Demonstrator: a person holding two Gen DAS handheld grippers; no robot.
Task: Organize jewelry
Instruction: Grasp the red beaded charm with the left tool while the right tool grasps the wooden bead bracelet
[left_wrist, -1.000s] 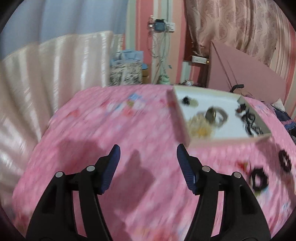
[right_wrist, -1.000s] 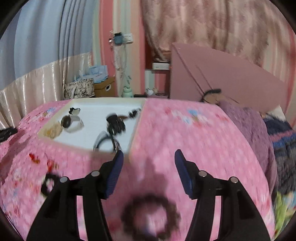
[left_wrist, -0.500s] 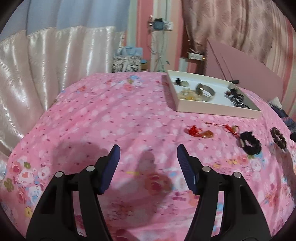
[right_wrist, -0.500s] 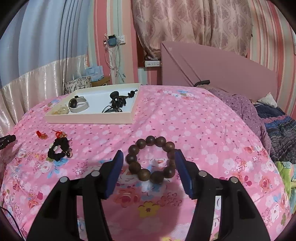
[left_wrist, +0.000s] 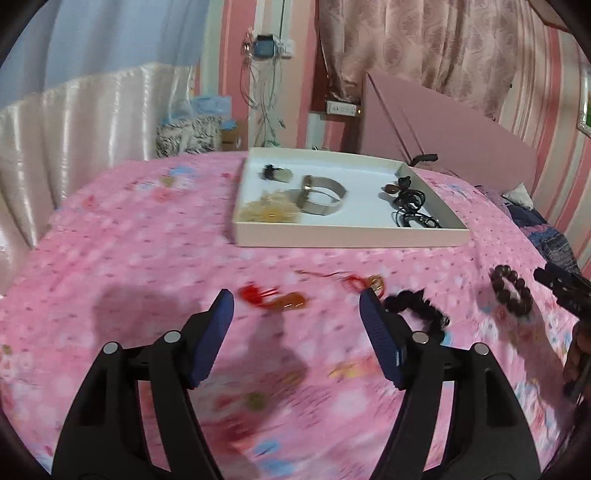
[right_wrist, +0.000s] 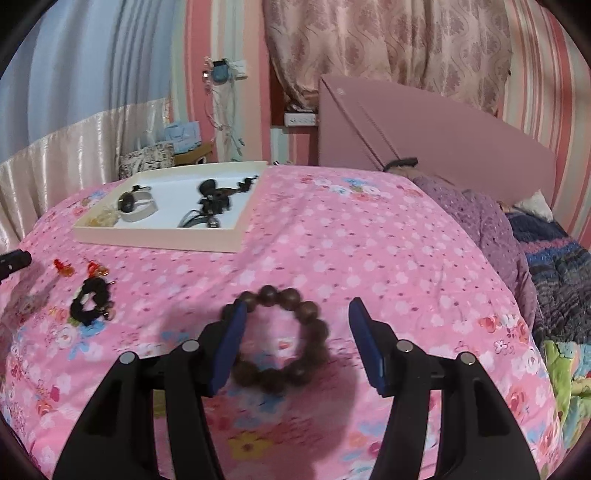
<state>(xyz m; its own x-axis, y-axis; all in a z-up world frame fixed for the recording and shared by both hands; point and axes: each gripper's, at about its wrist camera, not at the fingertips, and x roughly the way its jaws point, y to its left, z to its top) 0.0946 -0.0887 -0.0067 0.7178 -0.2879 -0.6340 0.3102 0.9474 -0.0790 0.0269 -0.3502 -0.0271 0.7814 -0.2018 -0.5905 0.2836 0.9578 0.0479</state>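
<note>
A white shallow tray (right_wrist: 159, 236) lies flat on the pink floral bedspread (right_wrist: 332, 251), one corner toward the right gripper (right_wrist: 295, 343). Nearer than the tray, a dark wooden bead bracelet (right_wrist: 284, 339) lies flat, a round loop between that gripper's open, unpressing jaws. The left gripper (left_wrist: 295, 339), its jaws having just widened, holds nothing near red charms (left_wrist: 273, 299).

A bedroom in a private home. The foreground is filled by a bed spread with a pink floral sheet (right_wrist: 332, 236); at the right edge lie a folded purple blanket (right_wrist: 487, 229) and a dark knitted blanket (right_wrist: 561, 280). Behind the bed, upper right, stands a plain pink headboard (right_wrist: 424, 136). The back wall carries pink vertical-striped wallpaper (right_wrist: 546, 74), with a patterned pink curtain (right_wrist: 388, 44) at top centre and a pale satin drape (left_wrist: 74, 110) at left. A wall socket with hanging cables (left_wrist: 266, 48) appears at upper centre. A shallow white tray (left_wrist: 347, 236) of jewellery rests on the sheet.
</note>
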